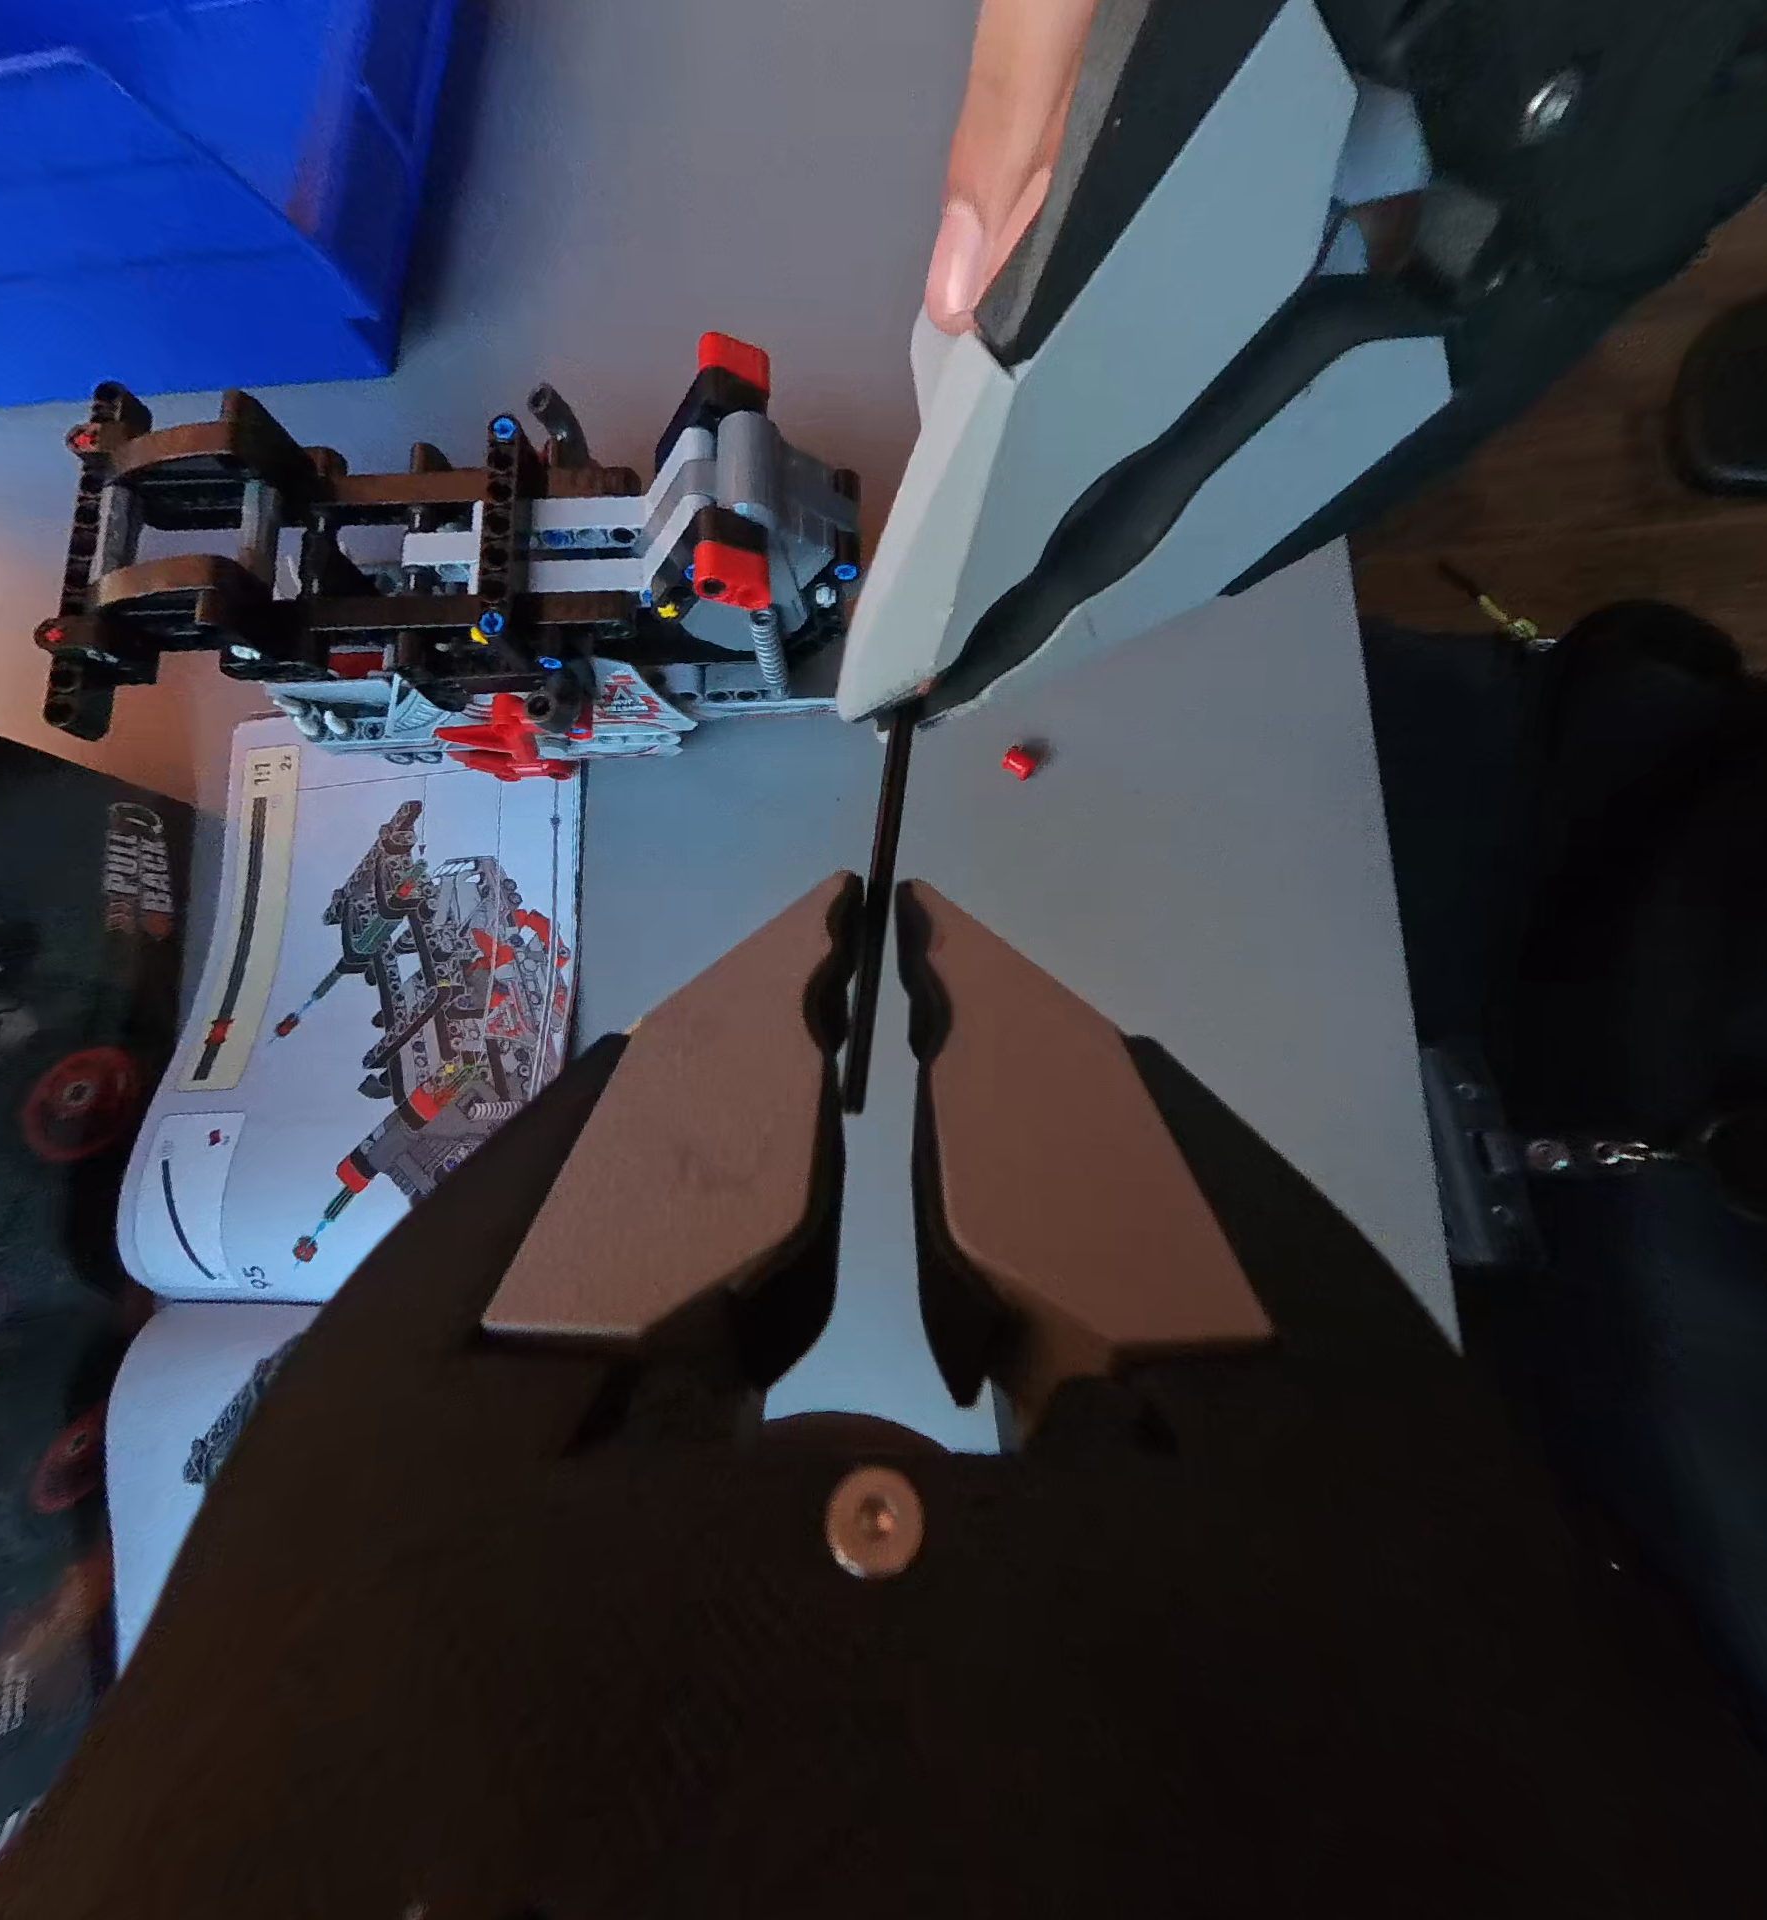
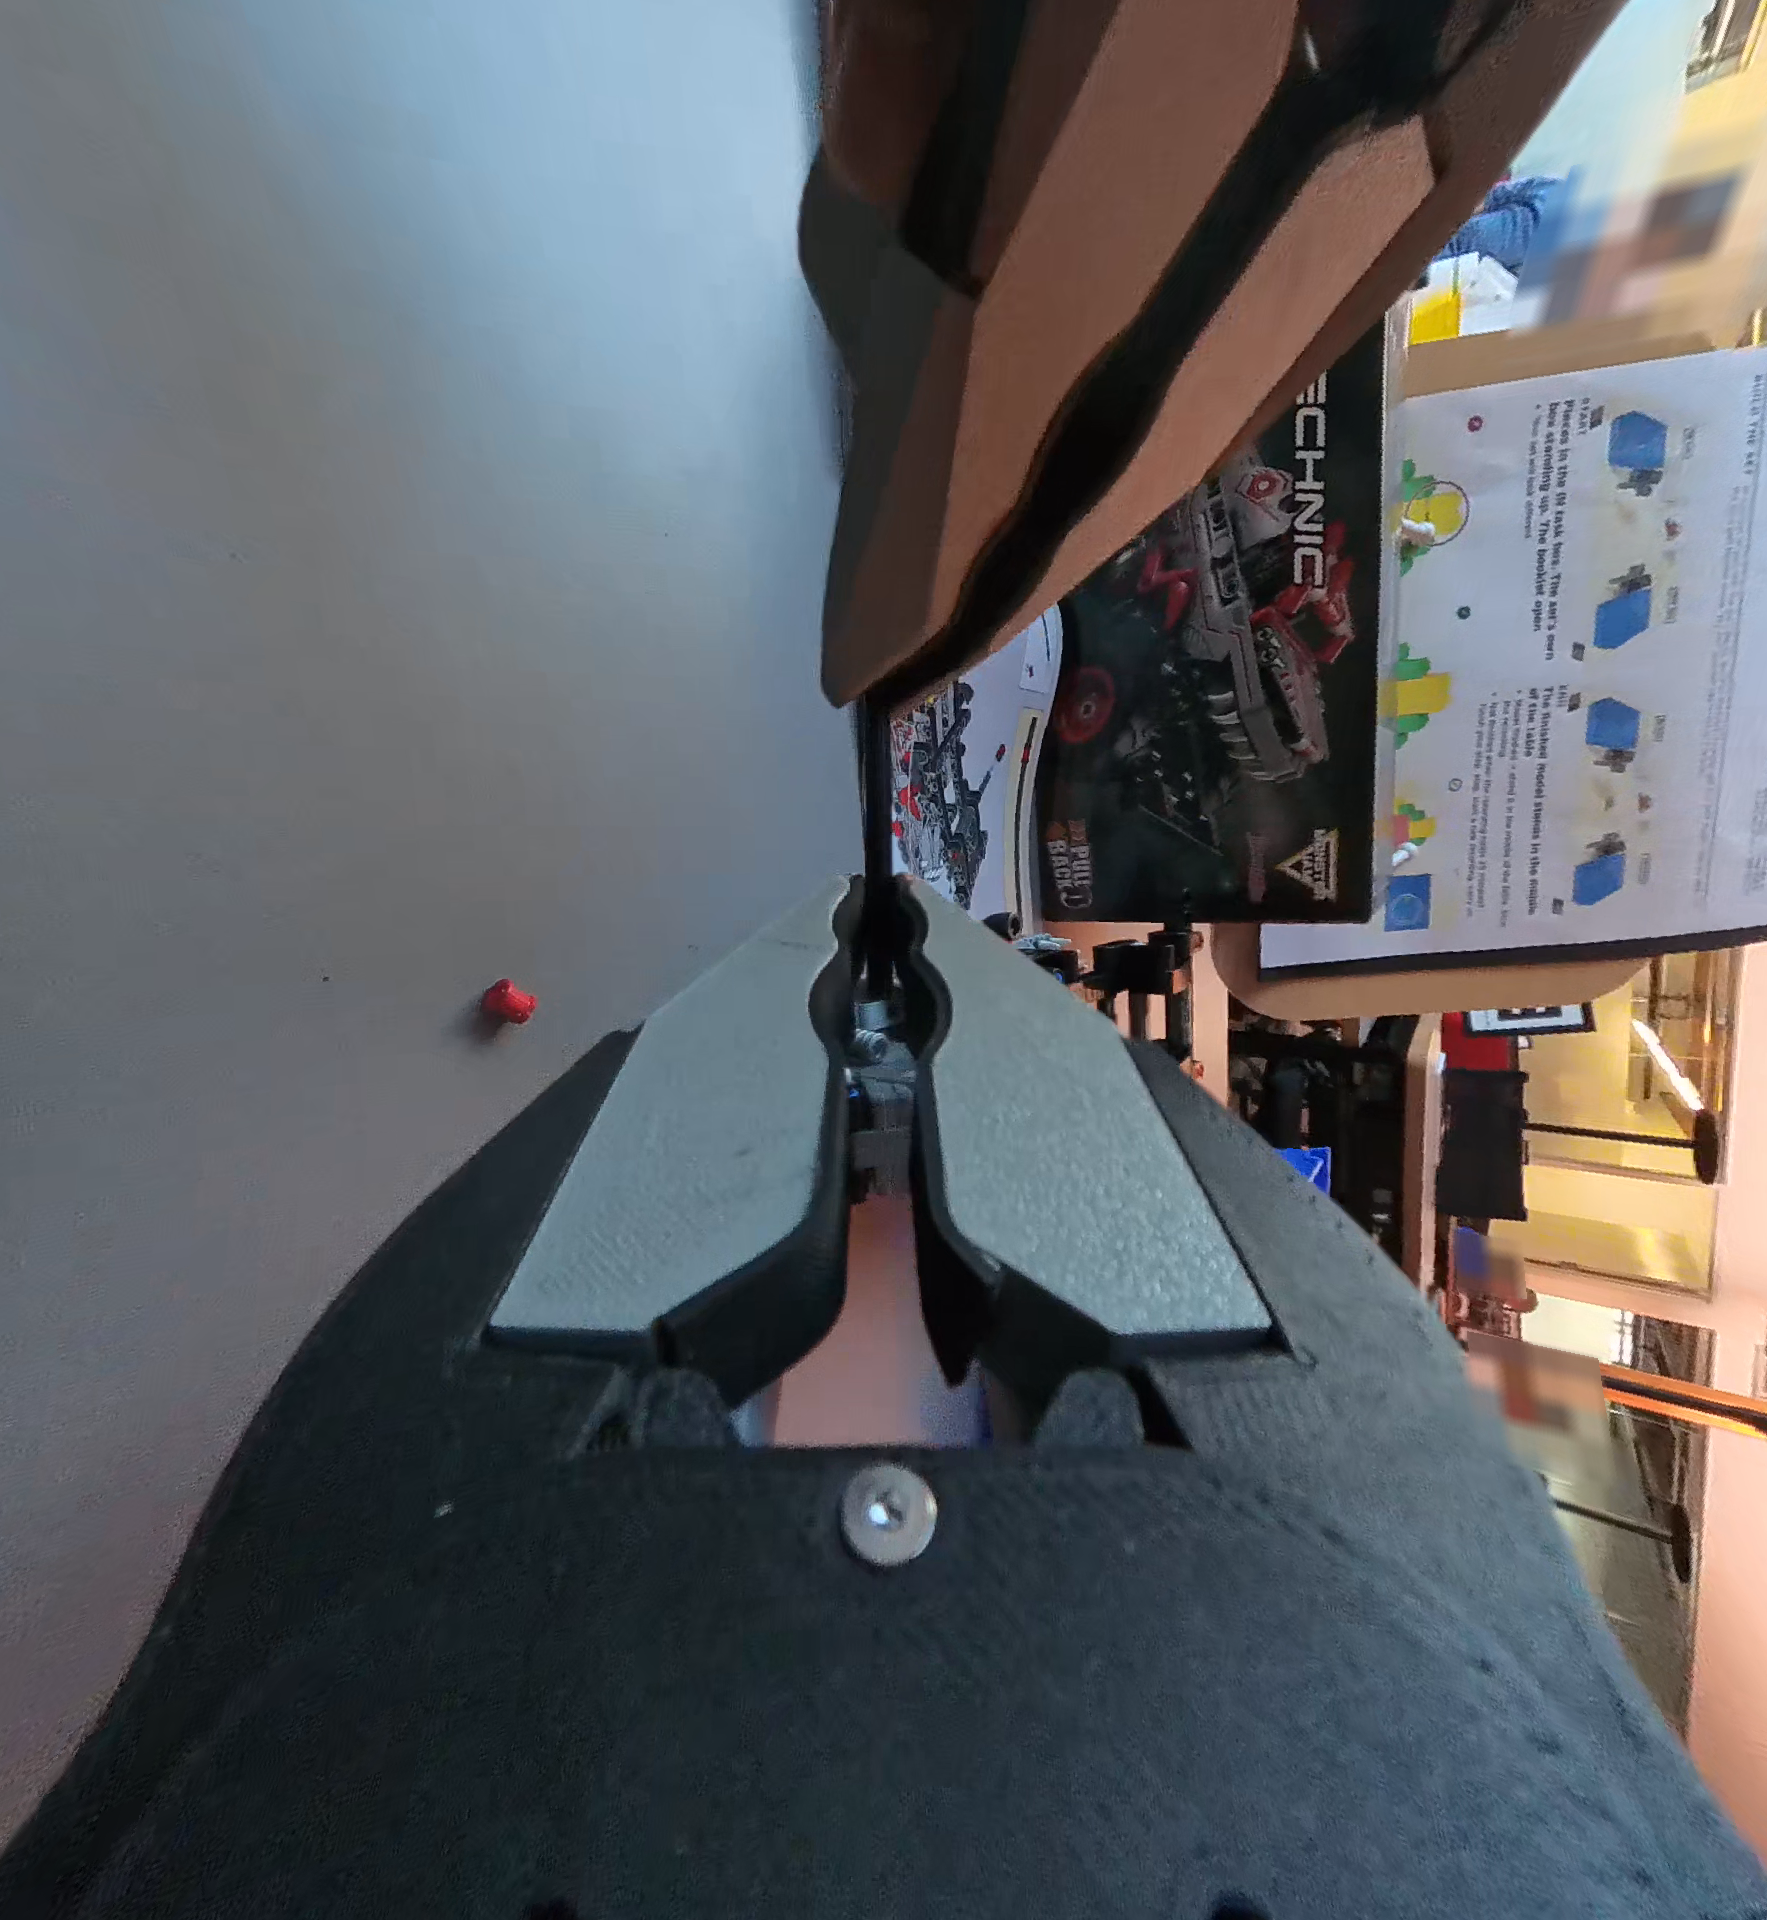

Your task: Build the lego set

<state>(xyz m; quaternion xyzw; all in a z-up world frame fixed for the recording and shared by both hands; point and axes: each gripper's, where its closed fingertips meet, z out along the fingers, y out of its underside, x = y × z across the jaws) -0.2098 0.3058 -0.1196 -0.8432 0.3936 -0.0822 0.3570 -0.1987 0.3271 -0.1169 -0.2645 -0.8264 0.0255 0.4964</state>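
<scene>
Currently left claw (image 1: 879, 894) and right claw (image 2: 877, 891) each pinch one end of the thin black axle (image 1: 884, 821); light, slippery, bends easily — grip near ends.

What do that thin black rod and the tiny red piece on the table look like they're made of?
The thin black rod, pinched between both grippers, looks like rigid plastic with a dull finish: it stays straight and shows no metallic gleam, though metal can't be ruled out. The tiny red piece looks like glossy moulded plastic, with a bright, even colour.
</scene>
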